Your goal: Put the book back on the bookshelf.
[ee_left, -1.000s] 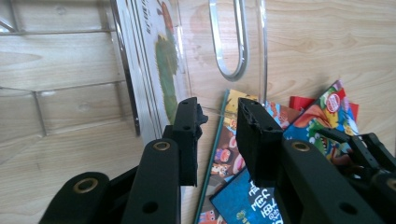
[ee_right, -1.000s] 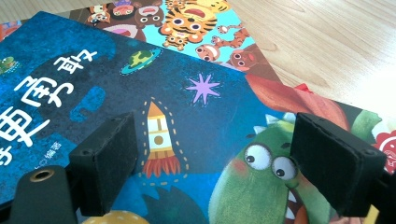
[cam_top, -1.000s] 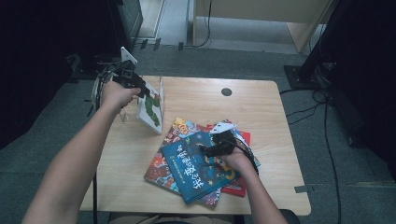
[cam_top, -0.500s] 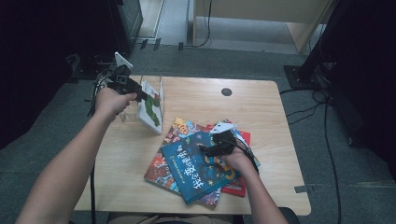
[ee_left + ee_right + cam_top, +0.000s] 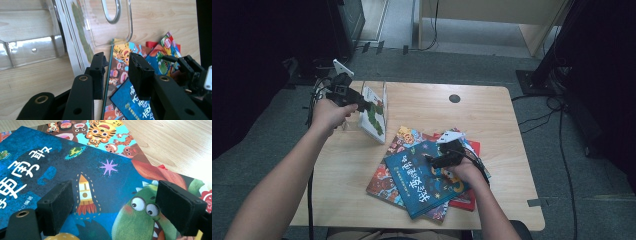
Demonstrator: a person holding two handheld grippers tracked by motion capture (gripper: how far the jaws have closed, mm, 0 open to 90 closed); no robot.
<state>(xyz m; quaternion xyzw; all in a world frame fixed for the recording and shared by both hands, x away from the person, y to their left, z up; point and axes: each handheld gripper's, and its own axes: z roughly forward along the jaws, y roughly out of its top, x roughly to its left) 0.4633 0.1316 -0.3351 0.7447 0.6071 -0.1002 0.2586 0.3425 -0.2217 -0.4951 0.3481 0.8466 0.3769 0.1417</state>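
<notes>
Left tongs opened, drew back from book.

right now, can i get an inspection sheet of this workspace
surface: light wooden table, round cable hole near the far edge
job's things: blue picture book on top of a fanned pile of picture books; clear plastic holder at the far left with one book upright in it
clutter: nothing seen
grippers: left gripper has just been opening, nothing between its jaws, beside the book in the holder; right gripper open, over the blue picture book
cables: black cable loops off the left gripper; floor cables at right
surroundings: grey carpet, dark stands at both sides, wooden furniture behind
</notes>
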